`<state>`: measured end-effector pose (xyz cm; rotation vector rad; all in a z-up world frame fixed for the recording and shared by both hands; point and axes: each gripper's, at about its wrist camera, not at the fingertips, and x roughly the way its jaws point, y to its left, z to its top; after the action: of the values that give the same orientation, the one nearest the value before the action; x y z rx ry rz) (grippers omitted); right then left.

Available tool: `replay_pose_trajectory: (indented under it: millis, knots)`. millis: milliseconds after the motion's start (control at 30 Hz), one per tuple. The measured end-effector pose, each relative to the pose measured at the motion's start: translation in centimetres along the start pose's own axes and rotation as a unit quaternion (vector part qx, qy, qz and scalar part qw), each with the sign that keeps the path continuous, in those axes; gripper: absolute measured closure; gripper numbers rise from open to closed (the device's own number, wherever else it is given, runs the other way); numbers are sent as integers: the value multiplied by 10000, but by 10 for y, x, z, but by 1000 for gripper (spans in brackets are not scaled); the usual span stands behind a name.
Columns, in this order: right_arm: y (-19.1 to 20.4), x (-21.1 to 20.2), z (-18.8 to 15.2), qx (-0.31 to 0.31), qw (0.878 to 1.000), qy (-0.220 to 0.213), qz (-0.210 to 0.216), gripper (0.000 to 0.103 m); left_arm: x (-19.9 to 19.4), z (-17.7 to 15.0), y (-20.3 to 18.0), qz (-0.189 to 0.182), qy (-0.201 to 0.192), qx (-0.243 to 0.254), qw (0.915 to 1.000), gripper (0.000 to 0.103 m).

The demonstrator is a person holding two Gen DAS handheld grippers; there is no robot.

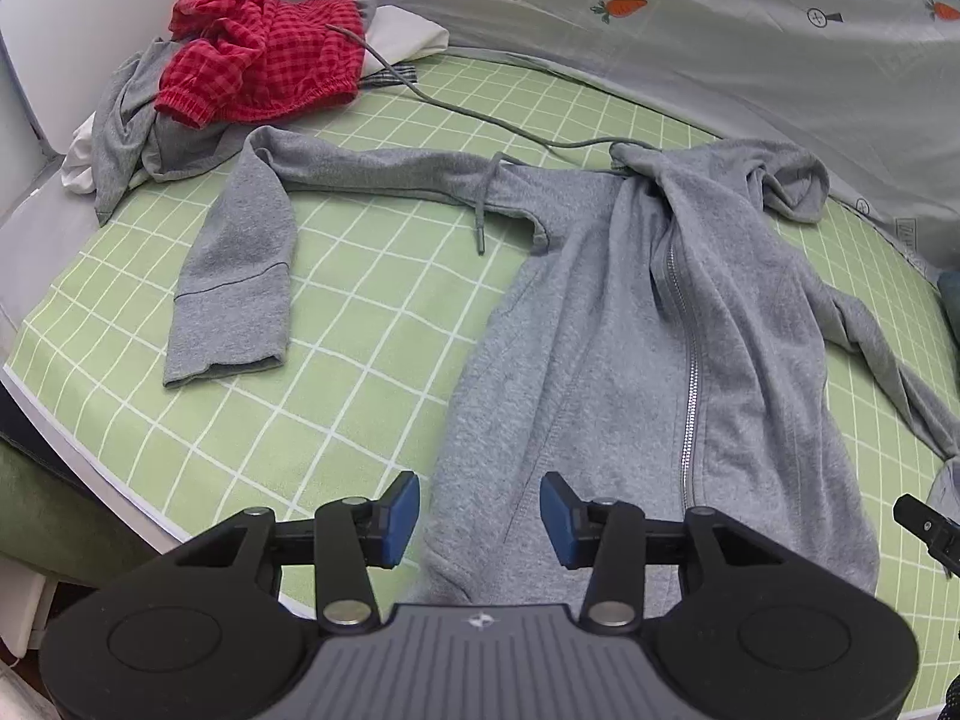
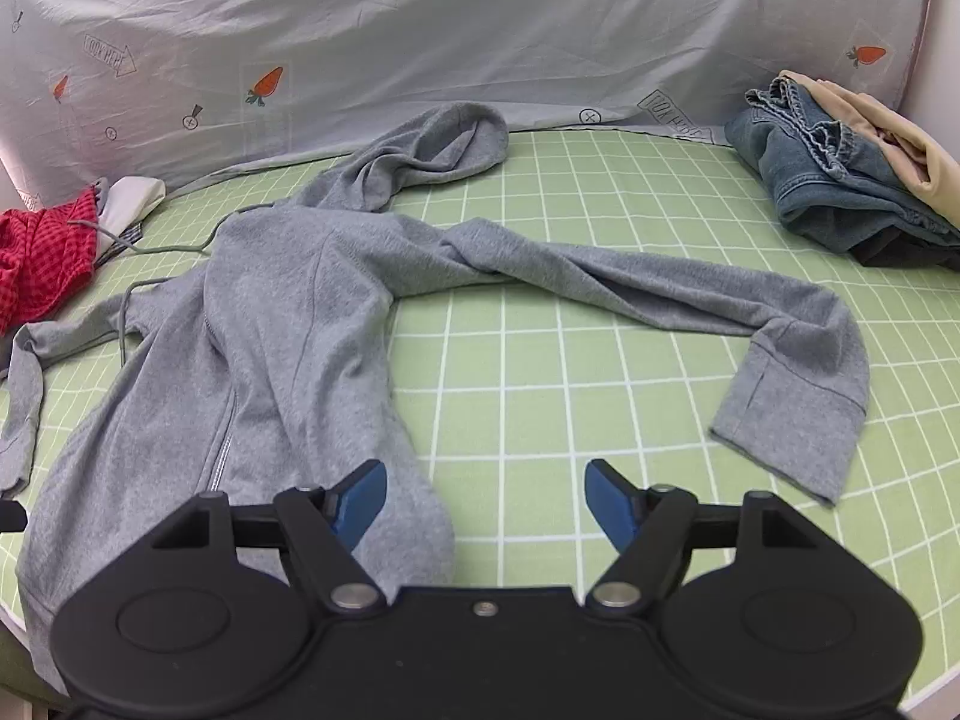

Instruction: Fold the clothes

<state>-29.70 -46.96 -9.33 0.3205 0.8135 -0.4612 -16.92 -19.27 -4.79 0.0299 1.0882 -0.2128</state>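
Flat, grey hoodie (image 1: 630,360), green checked sheet (image 1: 360,324)

Bed (image 1: 336,324) covered in green sheet with white grid. Behind the bed, pale carrot-print drape (image 2: 480,30) hangs creased. White wall panel (image 1: 90,18) at bed's left corner.

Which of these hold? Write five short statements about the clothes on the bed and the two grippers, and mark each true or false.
1. The grey hoodie lies spread out with both sleeves flung outward. True.
2. The left gripper is clamped on the hoodie's hem. False: its jaws stand open above the cloth, holding nothing.
3. The red checked garment sits on top of a heap of clothes. True.
4. The jeans are spread flat across the bed. False: they are bundled in a pile at the far side of the green sheet.
5. The right gripper is open and empty. True.
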Motion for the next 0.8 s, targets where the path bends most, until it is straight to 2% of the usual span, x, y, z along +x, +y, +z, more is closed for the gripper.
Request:
replay_pose_trajectory:
  millis: [33, 100, 167, 233, 433, 567, 700, 733, 800]
  knots:
    - [1, 3, 6, -17, 10000, -27, -39, 19, 2, 4, 0, 44, 20, -15, 10000, 44]
    - [3, 10, 17, -67, 9999, -78, -126, 11, 8, 13, -2, 163, 81, -19, 9998, 36]
    - [10, 18, 29, -179, 9996, -131, -200, 2, 16, 26, -5, 228, 152, -43, 9996, 33]
    - [19, 27, 41, -296, 9990, -190, -274, 1, 27, 40, -6, 217, 227, -90, 9995, 29]
    - [53, 77, 90, -538, 9972, -176, -487, 1, 83, 100, -26, 204, 430, 60, 9988, 26]
    - [94, 119, 128, -794, 9946, -243, -629, 1, 127, 148, -2, 170, 402, 27, 9990, 26]
    - [143, 169, 169, -886, 9927, -493, -654, 1, 171, 197, 21, 320, 216, 64, 9992, 26]
    - [156, 181, 179, -897, 9927, -547, -598, 2, 181, 208, 26, 343, 191, 85, 9992, 26]
    - [187, 205, 192, -987, 9920, -643, -460, 10, 199, 225, 34, 296, 225, 65, 9993, 26]
